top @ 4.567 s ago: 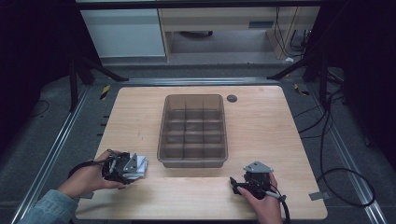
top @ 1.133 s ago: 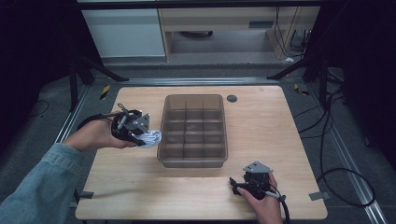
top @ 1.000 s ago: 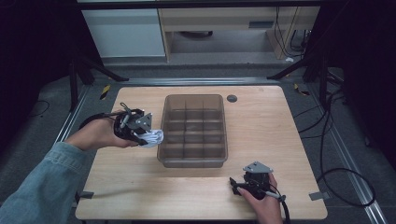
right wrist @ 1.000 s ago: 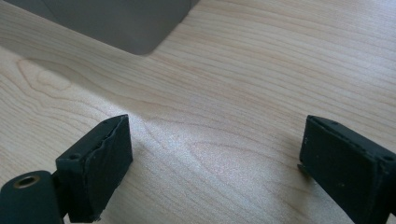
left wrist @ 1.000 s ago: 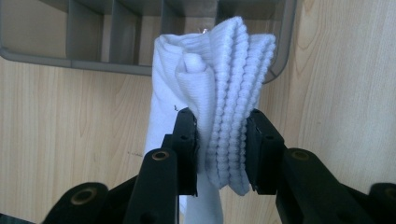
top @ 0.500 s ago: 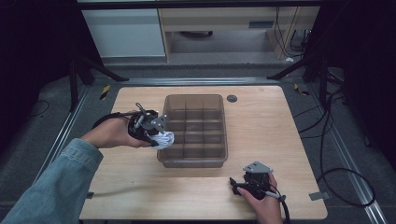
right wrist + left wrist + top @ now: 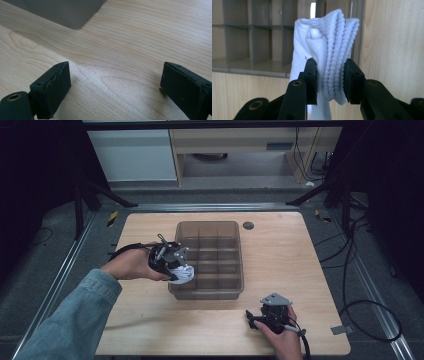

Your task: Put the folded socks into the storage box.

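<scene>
With the right gripper [image 7: 254, 319] parked wide open on the table's [image 7: 300, 255] near edge, the folded white sock [image 7: 329, 50] clamped in the left gripper [image 7: 329, 80] at the divided bin's [image 7: 210, 226] left wall is probably best lifted clear of the rim, centred over one compartment, then released.

The work surface [image 7: 280, 245] is a light wood-grain top with rounded corners, lit evenly from above. A small dark round cap [image 7: 248, 225] is set into it near the far edge. Grey floor [image 7: 380, 270] surrounds it, with metal rails [image 7: 60, 275] running along both sides. Black cables [image 7: 365, 320] loop over the floor at the right. Black stand legs [image 7: 105, 195] rise at both far corners. Beyond stand a white cabinet [image 7: 132, 155] and a light wooden shelf unit [image 7: 235, 142]. The side areas are dark.
</scene>
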Motion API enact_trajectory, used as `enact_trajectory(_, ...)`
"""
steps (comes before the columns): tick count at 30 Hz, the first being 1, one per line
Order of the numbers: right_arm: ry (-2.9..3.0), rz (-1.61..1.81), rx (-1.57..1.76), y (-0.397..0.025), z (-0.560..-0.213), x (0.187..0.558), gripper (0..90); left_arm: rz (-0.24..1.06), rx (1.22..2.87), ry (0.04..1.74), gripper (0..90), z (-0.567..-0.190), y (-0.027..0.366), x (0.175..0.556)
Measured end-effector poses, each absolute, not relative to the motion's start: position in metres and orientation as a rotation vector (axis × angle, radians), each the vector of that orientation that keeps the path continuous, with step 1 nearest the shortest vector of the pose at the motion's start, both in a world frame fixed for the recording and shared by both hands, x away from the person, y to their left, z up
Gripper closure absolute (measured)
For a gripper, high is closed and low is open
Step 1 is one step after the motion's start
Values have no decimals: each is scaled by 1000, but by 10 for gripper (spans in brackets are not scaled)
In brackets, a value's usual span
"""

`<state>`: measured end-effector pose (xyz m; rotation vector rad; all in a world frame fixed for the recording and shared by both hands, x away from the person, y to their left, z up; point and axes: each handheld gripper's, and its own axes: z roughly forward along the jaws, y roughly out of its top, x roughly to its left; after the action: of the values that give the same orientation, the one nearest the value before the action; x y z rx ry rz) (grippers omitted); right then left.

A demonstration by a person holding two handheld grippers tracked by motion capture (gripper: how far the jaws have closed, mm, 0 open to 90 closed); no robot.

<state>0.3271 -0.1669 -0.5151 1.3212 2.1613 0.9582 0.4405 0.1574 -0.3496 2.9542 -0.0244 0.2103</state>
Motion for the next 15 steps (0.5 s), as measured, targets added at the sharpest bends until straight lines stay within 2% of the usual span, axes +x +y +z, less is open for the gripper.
enact_trajectory(8,2162,960,1325,-167,-515,327,96,172,2975,-64,663,-369,136,439)
enact_trajectory(15,2163,963,1325,-166,-515,327,96,175,3006,-54,663,-376,135,440)
